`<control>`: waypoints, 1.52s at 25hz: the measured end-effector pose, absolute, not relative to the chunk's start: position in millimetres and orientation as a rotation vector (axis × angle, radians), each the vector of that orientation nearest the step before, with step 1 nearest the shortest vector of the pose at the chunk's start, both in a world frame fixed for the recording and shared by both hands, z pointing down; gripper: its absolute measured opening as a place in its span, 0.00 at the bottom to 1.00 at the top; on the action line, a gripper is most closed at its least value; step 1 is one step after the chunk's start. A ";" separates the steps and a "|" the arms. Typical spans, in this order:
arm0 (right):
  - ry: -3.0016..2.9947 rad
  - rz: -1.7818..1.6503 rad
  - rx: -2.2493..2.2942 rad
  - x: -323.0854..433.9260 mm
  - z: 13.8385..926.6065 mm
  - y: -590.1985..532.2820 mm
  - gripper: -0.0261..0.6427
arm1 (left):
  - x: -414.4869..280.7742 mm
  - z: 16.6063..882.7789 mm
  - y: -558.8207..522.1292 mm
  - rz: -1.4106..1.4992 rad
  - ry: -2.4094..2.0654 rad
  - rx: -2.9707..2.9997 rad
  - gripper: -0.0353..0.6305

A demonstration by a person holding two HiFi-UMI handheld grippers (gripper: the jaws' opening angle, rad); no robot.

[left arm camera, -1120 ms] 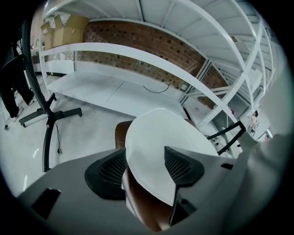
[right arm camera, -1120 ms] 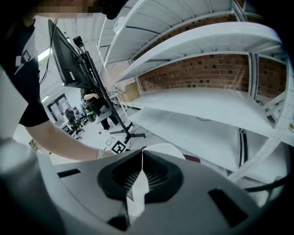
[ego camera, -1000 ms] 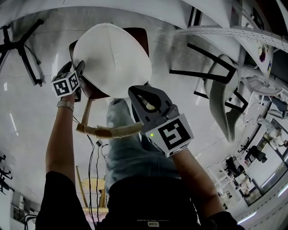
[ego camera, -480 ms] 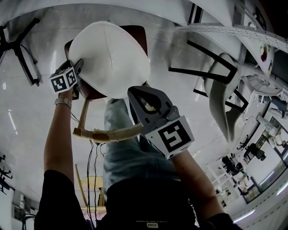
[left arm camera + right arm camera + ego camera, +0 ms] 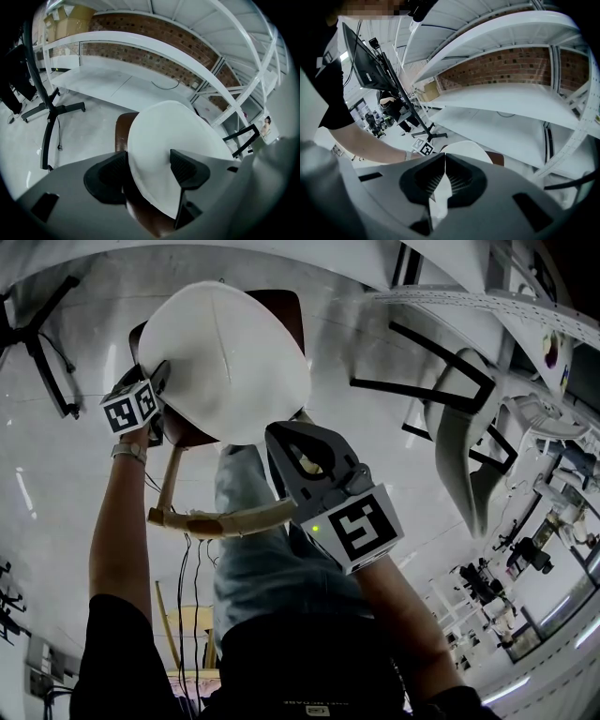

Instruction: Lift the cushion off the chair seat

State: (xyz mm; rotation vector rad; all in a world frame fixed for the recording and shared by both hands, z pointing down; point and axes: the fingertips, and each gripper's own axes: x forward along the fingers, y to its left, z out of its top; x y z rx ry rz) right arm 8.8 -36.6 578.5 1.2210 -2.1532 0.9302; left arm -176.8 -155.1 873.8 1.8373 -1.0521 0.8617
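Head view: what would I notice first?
A big round white cushion fills the middle of the head view, over a brown chair seat. Just below it, the right hand-held gripper is clamped on the cushion's near edge.

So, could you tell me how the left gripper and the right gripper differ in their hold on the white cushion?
The left gripper holds its jaws wide apart, having just been opening, the cushion unclamped between them; the right gripper is shut on the cushion's edge. The left gripper is at the cushion's left side, the right gripper at its near edge. Both meet the same cushion.
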 end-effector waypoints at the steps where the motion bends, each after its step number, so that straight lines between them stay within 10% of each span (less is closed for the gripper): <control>1: -2.152 0.931 1.225 10.1 579.1 -36.2 0.05 | -176.9 873.7 -154.9 0.862 -1.060 1.839 0.49; 10: -2.177 0.923 1.260 17.7 581.6 -39.2 0.05 | -175.2 871.1 -153.5 0.932 -1.114 1.843 0.43; 18: -2.181 0.923 1.247 20.2 582.5 -35.0 0.05 | -183.1 864.5 -156.3 0.978 -1.174 1.818 0.12; 38: -2.175 0.920 1.253 22.9 557.0 -37.4 0.05 | -172.9 803.2 -150.7 0.974 -1.163 1.874 0.09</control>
